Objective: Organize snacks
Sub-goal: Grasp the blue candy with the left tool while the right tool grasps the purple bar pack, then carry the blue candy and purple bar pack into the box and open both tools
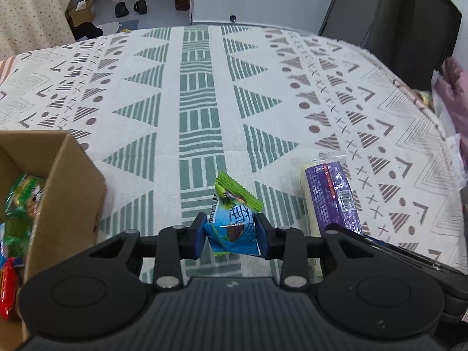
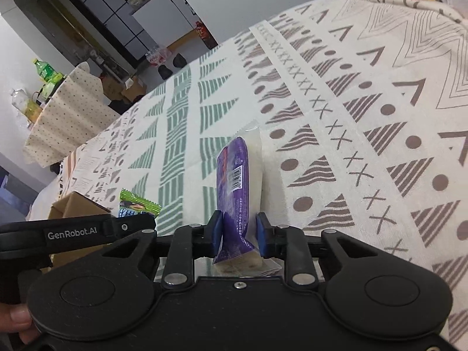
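Both grippers clamped on snacks over the patterned tablecloth (image 1: pixel 199 93).
Left gripper (image 1: pixel 232 235) pinches a blue-green candy packet (image 1: pixel 234 219); right gripper (image 2: pixel 238 235) grips a purple-labelled snack bar (image 2: pixel 235 181); cardboard box (image 1: pixel 64 193) at left edge.

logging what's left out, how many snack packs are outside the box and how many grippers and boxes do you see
snack packs outside the box: 2 (blue-green packet in the left gripper, purple pack in the right gripper)
cardboard boxes: 1
grippers: 2
total: 5
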Action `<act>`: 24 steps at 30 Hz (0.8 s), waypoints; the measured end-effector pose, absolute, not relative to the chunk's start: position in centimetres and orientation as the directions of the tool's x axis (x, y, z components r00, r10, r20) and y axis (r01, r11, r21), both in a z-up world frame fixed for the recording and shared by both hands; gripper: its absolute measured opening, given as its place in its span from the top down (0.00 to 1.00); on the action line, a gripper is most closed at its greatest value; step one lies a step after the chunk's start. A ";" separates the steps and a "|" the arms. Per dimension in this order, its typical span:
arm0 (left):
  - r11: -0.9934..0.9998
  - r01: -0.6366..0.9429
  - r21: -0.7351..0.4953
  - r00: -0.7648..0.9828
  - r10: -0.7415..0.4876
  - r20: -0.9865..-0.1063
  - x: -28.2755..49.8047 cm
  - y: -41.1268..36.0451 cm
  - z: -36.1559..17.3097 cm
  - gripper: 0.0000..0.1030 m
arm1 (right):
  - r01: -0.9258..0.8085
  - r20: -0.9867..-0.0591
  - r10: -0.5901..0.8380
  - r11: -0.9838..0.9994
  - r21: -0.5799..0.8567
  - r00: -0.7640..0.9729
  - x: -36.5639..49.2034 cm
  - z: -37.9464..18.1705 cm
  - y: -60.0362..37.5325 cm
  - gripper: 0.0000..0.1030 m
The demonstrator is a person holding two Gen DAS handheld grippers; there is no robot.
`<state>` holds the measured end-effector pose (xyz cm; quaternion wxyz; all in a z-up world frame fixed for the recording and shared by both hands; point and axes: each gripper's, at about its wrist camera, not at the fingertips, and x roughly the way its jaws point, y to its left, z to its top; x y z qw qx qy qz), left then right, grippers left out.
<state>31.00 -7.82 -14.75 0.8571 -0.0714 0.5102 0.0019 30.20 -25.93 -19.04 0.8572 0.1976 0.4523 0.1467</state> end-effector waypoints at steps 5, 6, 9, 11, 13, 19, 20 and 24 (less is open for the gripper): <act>0.987 -0.082 -0.136 0.501 -0.077 -0.862 29.6 -7.2 -13.2 0.67 | -0.061 -0.699 0.427 0.873 0.483 0.573 28.8 -17.4 -25.9 0.77; 0.987 -0.084 -0.139 0.505 -0.078 -0.859 29.3 -7.1 -12.9 0.67 | -0.060 -0.696 0.424 0.874 0.483 0.579 28.4 -17.1 -25.9 0.77; 0.985 -0.087 -0.146 0.518 -0.081 -0.852 28.3 -6.7 -12.0 0.67 | -0.055 -0.681 0.430 0.865 0.498 0.593 27.5 -16.2 -25.7 0.77; 0.984 -0.092 -0.154 0.524 -0.084 -0.848 27.7 -6.4 -11.4 0.67 | -0.058 -0.670 0.434 0.861 0.506 0.602 26.8 -15.7 -25.4 0.77; 0.982 -0.097 -0.159 0.534 -0.084 -0.841 27.0 -6.0 -10.7 0.67 | -0.063 -0.660 0.444 0.854 0.516 0.606 26.4 -15.2 -25.1 0.77; 0.977 -0.124 -0.172 0.558 -0.075 -0.826 25.1 -4.5 -9.2 0.67 | -0.079 -0.635 0.457 0.844 0.530 0.623 25.4 -13.5 -24.2 0.77; 0.976 -0.129 -0.176 0.563 -0.075 -0.823 24.8 -4.1 -8.9 0.67 | -0.082 -0.630 0.459 0.842 0.533 0.626 25.2 -13.2 -24.1 0.77; 0.967 -0.159 -0.200 0.574 -0.074 -0.815 23.8 -2.9 -8.1 0.67 | -0.096 -0.616 0.469 0.837 0.539 0.633 24.7 -12.1 -23.2 0.77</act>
